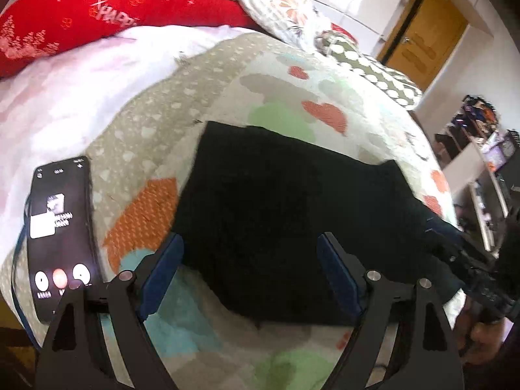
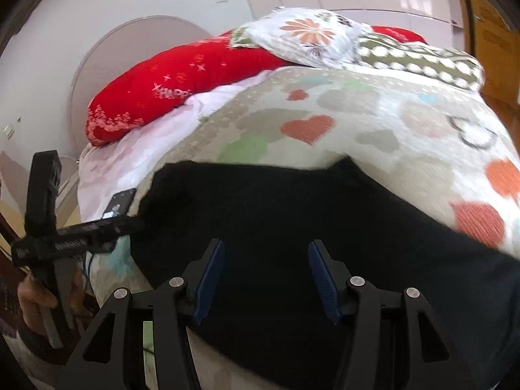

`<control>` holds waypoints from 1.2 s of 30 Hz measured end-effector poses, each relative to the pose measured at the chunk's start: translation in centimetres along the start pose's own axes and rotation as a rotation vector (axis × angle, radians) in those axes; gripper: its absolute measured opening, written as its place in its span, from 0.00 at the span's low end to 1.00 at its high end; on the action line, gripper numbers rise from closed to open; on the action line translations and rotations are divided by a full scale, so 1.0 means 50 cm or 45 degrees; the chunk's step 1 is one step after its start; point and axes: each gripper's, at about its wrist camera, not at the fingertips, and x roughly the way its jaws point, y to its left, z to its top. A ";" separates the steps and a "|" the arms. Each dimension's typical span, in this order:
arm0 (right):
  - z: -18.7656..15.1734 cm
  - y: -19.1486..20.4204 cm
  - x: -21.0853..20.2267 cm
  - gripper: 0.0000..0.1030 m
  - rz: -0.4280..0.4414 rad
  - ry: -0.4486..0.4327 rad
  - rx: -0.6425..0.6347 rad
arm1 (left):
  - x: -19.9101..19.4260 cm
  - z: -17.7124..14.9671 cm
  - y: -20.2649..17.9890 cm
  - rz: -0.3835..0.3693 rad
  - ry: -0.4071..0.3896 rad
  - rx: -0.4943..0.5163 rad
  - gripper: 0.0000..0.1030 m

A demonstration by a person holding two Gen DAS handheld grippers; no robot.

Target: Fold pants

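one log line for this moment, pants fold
stage: mid-fold | black pants: bunched on heart-print blanket | left tool: open, empty, above pants | right tool: open, empty, above pants | phone: beside pants

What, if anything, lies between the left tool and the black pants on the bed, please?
Nothing visible does. The left tool is open above the near edge of the pants, with only bare blanket under it. The phone lies off to its left on the blanket, clear of the pants.
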 end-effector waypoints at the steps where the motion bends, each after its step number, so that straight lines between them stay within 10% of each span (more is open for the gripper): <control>1: 0.012 0.010 0.020 0.54 0.012 0.006 -0.019 | 0.008 0.002 0.006 0.021 -0.002 -0.008 0.82; 17: 0.138 0.151 0.335 0.53 -0.067 0.138 -0.317 | 0.070 0.007 0.065 0.061 0.026 -0.095 0.82; 36: 0.076 -0.058 0.146 0.54 -0.163 0.057 -0.012 | 0.038 0.033 -0.008 -0.026 -0.057 0.015 0.82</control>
